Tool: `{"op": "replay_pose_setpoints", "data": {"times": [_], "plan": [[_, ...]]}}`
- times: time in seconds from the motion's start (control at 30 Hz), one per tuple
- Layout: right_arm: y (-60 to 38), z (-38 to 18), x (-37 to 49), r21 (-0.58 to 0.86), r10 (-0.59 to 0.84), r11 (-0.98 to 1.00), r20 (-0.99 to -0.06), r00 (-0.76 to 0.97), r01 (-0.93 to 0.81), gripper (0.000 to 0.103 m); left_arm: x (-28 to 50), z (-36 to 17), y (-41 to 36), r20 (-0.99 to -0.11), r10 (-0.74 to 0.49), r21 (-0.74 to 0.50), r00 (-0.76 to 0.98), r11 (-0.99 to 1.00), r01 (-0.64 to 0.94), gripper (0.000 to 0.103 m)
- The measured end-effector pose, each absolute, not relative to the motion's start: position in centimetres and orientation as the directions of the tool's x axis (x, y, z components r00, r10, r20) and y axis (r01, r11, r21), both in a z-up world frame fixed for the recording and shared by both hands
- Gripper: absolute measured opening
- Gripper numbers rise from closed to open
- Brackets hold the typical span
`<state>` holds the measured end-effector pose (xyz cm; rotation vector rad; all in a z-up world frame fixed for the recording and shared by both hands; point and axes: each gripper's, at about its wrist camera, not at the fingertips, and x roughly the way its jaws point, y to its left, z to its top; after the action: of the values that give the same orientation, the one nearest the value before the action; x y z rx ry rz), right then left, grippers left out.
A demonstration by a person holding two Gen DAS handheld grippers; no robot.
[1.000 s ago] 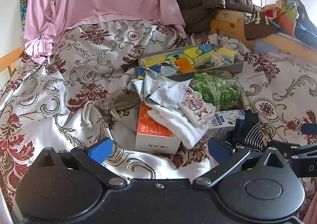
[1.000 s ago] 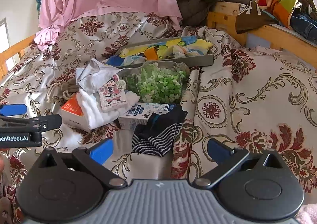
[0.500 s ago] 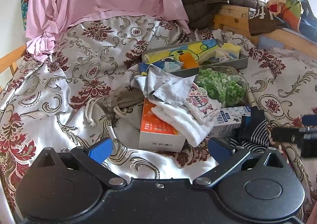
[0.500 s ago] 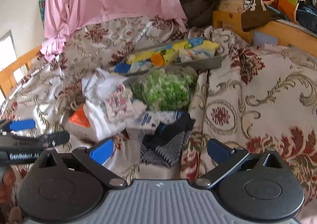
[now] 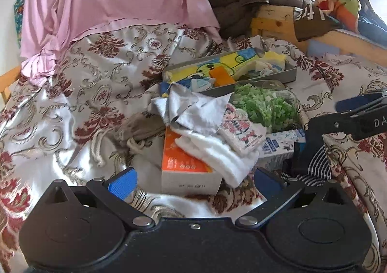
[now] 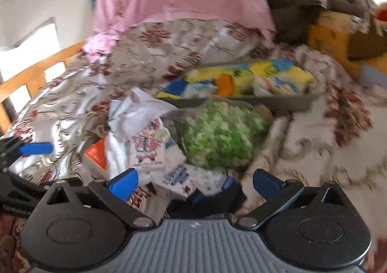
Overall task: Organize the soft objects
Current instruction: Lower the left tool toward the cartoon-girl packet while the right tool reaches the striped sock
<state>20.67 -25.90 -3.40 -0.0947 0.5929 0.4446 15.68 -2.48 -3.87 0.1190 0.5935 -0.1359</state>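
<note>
Left wrist view: my left gripper (image 5: 194, 182) hangs low over the bed (image 5: 79, 84), jaws spread and empty. Just beyond them lies the heap of soft things: a white towel (image 5: 215, 154) draped over an orange-and-white box (image 5: 186, 166), a grey cloth (image 5: 191, 109) on top, a patterned tissue pack (image 5: 240, 131) at its right. A drawstring pouch (image 5: 142, 128) lies left of the heap, a bag of green pieces (image 5: 263, 103) far right, and a grey tray (image 5: 291, 74) of bright items beyond. At near right, the right gripper (image 5: 314, 137) reaches down onto the striped sock (image 5: 316, 164).

Right wrist view (blurred): the right gripper (image 6: 194, 182) has its jaws released, with the dark sock (image 6: 208, 202) low between them, beside a blue-and-white carton (image 6: 183, 181).

Risk, as I judge it: closing now could pinch the bed cover or the carton along with the sock, because the sock sits tight against both; blur hides the exact contact.
</note>
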Motion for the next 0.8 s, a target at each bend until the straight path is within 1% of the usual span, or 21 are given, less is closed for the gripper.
{"op": "replay_pose_setpoints", "data": {"times": [0.07, 0.13, 0.3, 0.43, 0.53, 0.6, 0.73, 0.8], "plan": [[-25.8, -3.7, 20.8, -0.052, 0.376, 0.874, -0.558, 0.74, -0.483, 0.103, 16.5, -3.8, -2.7, -0.563, -0.121, 0.051, 0.817, 0.982, 0.18, 0.102], [-26.0, -4.1, 21.0, -0.088, 0.4, 0.834, -0.582, 0.708, -0.544, 0.103, 17.2, -3.8, -2.9, -0.558, -0.145, 0.033, 0.817, 0.98, 0.197, 0.102], [-26.0, -5.8, 20.9, -0.089, 0.438, 0.77, -0.646, 0.624, -0.632, 0.103, 18.7, -3.8, -4.1, -0.551, -0.225, -0.001, 0.803, 0.963, 0.27, 0.102], [-24.9, -7.0, 20.5, -0.163, 0.391, 0.744, -0.68, 0.62, -0.648, 0.103, 20.2, -3.9, -5.4, -0.56, -0.276, -0.042, 0.781, 0.951, 0.306, 0.102], [-24.7, -7.7, 20.9, -0.15, 0.374, 0.755, -0.7, 0.608, -0.638, 0.103, 21.6, -4.3, -6.7, -0.577, -0.318, -0.096, 0.752, 0.941, 0.324, 0.102], [-24.7, -8.0, 21.0, -0.154, 0.369, 0.754, -0.705, 0.606, -0.638, 0.103, 22.7, -4.8, -7.5, -0.595, -0.33, -0.132, 0.733, 0.939, 0.316, 0.102], [-24.4, -8.6, 21.1, -0.152, 0.379, 0.731, -0.72, 0.582, -0.665, 0.103, 24.0, -5.6, -8.3, -0.621, -0.277, -0.158, 0.734, 0.961, 0.229, 0.102], [-24.3, -8.8, 21.3, -0.147, 0.377, 0.729, -0.729, 0.571, -0.669, 0.103, 24.4, -6.0, -8.3, -0.629, -0.289, -0.198, 0.722, 0.957, 0.211, 0.102]]}}
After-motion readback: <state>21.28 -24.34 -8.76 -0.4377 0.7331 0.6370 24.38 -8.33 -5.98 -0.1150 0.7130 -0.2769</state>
